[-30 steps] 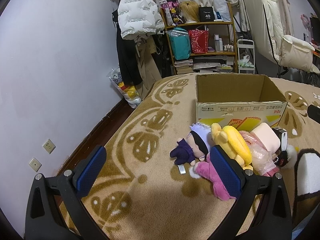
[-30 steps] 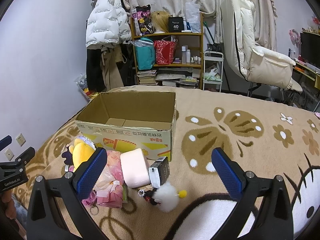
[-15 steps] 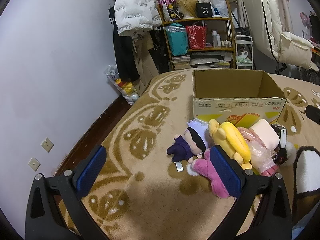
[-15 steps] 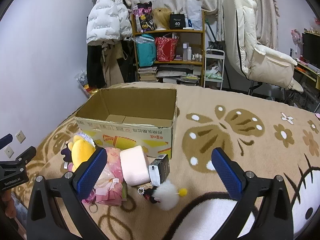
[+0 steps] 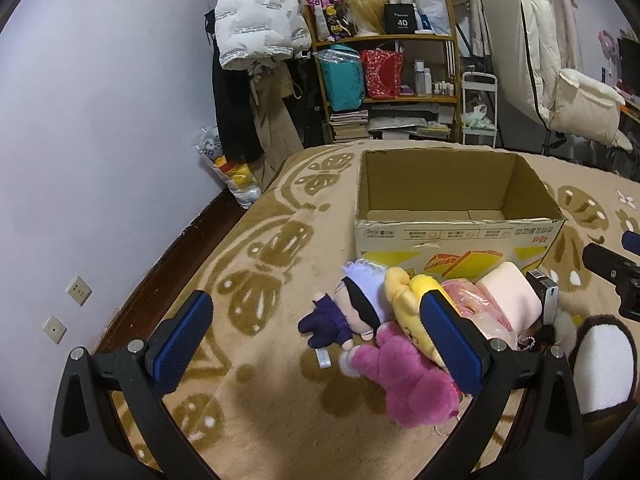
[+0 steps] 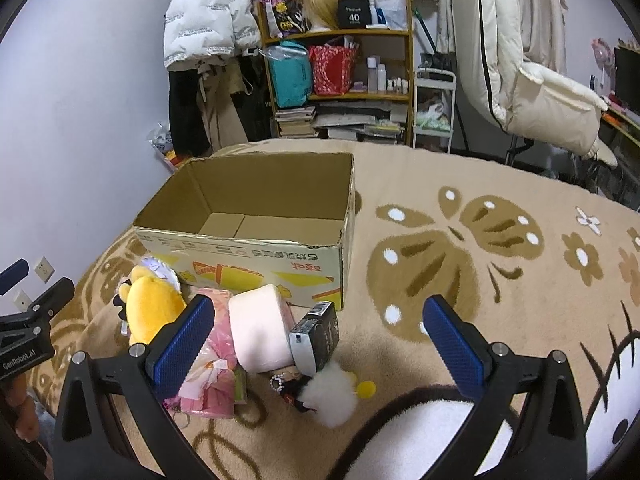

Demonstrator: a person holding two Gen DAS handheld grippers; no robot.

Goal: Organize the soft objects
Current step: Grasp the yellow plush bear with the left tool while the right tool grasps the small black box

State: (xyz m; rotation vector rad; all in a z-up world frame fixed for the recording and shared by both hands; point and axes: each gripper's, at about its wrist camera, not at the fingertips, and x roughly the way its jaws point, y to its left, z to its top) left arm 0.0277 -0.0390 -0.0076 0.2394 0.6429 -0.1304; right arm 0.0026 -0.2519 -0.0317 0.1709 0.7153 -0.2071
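An open, empty cardboard box (image 5: pixel 460 236) (image 6: pixel 256 256) stands on the tan blanket. In front of it lies a pile of soft things: a purple-haired doll (image 5: pixel 352 308), a yellow plush (image 5: pixel 412 300) (image 6: pixel 154 308), a magenta plush (image 5: pixel 404 376), a pink bagged item (image 6: pixel 212 368), a pale pink cushion (image 5: pixel 510 300) (image 6: pixel 260 332) and a white fluffy keychain (image 6: pixel 332 392). My left gripper (image 5: pixel 316 336) is open and empty, above the blanket just left of the pile. My right gripper (image 6: pixel 316 332) is open and empty, above the pile's right side.
A small black-and-white carton (image 6: pixel 316 336) leans against the cushion. A shelf (image 5: pixel 384 72) full of bags and books, hanging coats (image 5: pixel 256 20) and a cream chair (image 6: pixel 540 80) stand beyond the bed. The wall and floor gap (image 5: pixel 168 256) lie to the left.
Both grippers have shifted slightly, bringing the box and pile a little lower and closer in view. Both stay open and empty.
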